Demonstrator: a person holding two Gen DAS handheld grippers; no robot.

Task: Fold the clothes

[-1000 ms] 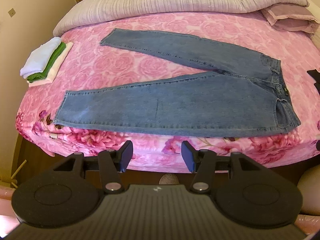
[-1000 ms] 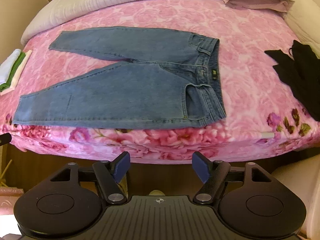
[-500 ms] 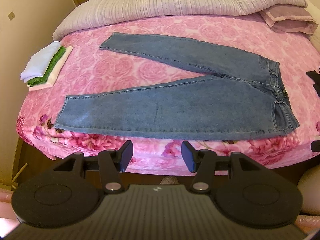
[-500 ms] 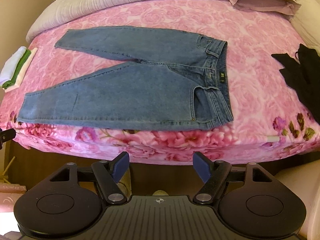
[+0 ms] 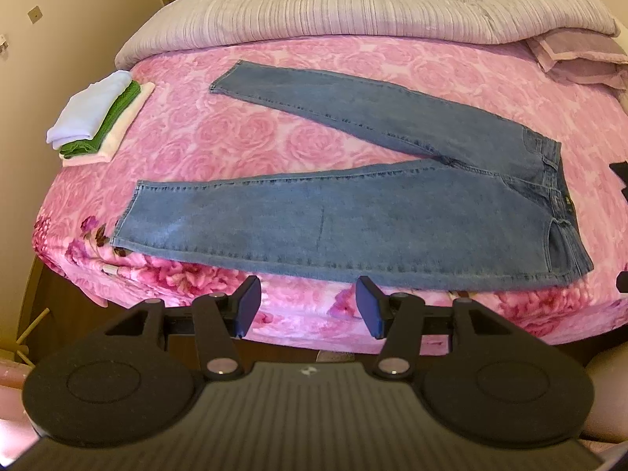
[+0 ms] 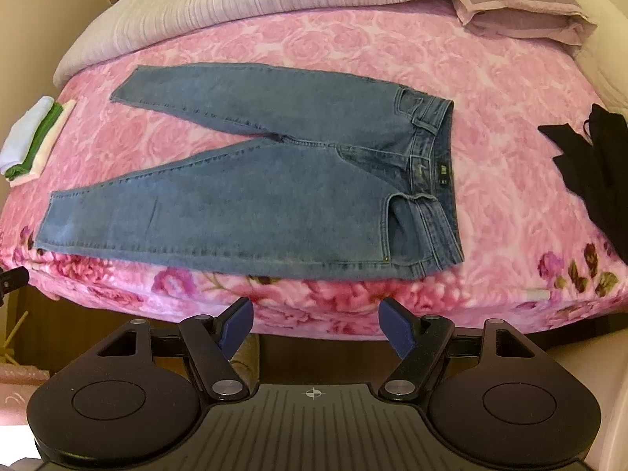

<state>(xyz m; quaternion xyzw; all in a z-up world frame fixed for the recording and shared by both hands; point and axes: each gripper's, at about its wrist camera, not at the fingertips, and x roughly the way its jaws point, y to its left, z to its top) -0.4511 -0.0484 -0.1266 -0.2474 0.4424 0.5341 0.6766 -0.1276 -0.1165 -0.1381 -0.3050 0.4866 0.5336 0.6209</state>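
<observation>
On pink bedspread (image 5: 243, 133): jeans (image 5: 353, 219) flat, legs spread.

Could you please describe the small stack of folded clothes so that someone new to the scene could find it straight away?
Start from the pink rose-patterned bed where the blue jeans lie spread flat. Past the leg hems, near the bed's far left corner, sits the folded stack. It is the only layered pile: pale blue on top, green in the middle, cream underneath.

Blue denim jeans (image 5: 353, 212) (image 6: 251, 204) lie flat, unfolded, on the pink floral bedspread (image 5: 243, 133), near its front edge. 2 legs spread in a V toward the left, waistband to the right. Near leg's hem sits approx. at the edge.
</observation>
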